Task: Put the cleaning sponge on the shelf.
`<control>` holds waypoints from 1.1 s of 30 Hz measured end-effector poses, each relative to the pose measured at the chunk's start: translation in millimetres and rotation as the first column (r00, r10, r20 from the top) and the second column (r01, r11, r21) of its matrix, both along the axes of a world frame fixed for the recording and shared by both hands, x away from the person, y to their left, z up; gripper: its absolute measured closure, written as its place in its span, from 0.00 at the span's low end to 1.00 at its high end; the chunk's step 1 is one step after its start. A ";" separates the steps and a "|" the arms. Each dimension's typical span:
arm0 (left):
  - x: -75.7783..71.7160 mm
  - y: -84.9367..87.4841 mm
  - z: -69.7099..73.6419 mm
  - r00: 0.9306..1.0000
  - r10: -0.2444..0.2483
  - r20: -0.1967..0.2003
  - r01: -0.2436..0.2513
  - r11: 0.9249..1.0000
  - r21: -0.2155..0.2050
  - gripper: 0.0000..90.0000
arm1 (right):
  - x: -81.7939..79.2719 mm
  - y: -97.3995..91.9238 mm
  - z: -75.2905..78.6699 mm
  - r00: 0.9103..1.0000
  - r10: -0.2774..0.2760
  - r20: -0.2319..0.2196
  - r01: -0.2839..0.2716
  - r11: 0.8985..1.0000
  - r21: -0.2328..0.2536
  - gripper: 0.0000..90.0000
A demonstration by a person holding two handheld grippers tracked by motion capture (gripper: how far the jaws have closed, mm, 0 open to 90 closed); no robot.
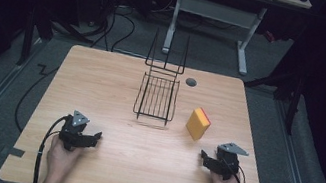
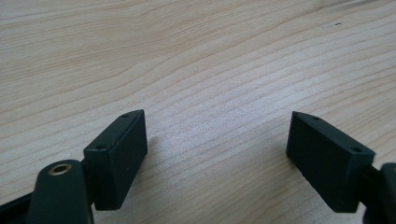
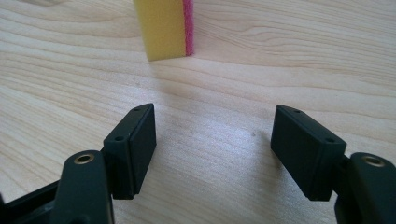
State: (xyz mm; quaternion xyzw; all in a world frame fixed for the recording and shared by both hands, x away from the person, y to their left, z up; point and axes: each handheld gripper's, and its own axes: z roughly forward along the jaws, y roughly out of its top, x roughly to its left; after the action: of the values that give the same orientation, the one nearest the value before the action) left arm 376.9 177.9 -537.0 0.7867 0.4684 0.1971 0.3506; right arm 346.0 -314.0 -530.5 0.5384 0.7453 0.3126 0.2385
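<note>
My left tongs [image 1: 91, 138] rest on the tabletop [image 1: 115, 93], spread with nothing between them, well left of the wire rack [image 1: 156, 98] and nearer me. The yellow sponge [image 1: 198, 123] stands on edge just right of the rack. My right tongs [image 1: 205, 160], likewise spread and unloaded, lie near the sponge on my side.

We see a sponge [image 1: 198, 123] standing on edge on the wooden table [image 1: 101, 172], right of centre. It is a yellow block with a thin red-pink scouring layer along one face, and it leans slightly. It stands just right of a black wire rack [image 1: 156, 98], apart from it. In the right gripper view the sponge [image 3: 164, 28] rises straight ahead on bare wood, pink layer at its right.
</note>
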 end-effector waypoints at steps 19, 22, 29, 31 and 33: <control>0.2 1.0 0.0 1.000 0.001 0.000 -0.001 1.000 -0.009 0.23 | -0.7 0.5 0.0 1.000 -0.001 0.001 0.001 1.000 -0.001 0.35; 0.4 1.9 0.1 1.000 0.000 -0.003 0.000 1.000 -0.017 0.23 | -1.1 1.0 0.1 1.000 -0.004 0.000 0.004 1.000 0.000 0.36; 0.6 2.2 0.1 1.000 0.005 -0.003 -0.005 1.000 -0.018 0.23 | -1.5 1.3 0.0 1.000 -0.003 0.002 0.003 1.000 -0.001 0.37; 0.6 1.9 0.1 1.000 0.005 -0.002 -0.005 1.000 -0.015 0.23 | -1.5 1.2 0.0 1.000 -0.003 0.002 0.003 1.000 0.000 0.37; 0.6 2.1 0.1 1.000 0.005 -0.003 -0.005 1.000 -0.017 0.23 | -1.4 1.0 0.1 1.000 0.003 0.003 -0.003 1.000 -0.001 0.38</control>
State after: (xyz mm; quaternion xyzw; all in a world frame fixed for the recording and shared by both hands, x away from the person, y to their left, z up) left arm 377.5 180.0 -536.8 0.7828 0.4724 0.1930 0.3561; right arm 344.6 -313.0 -530.4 0.5368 0.7458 0.3134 0.2394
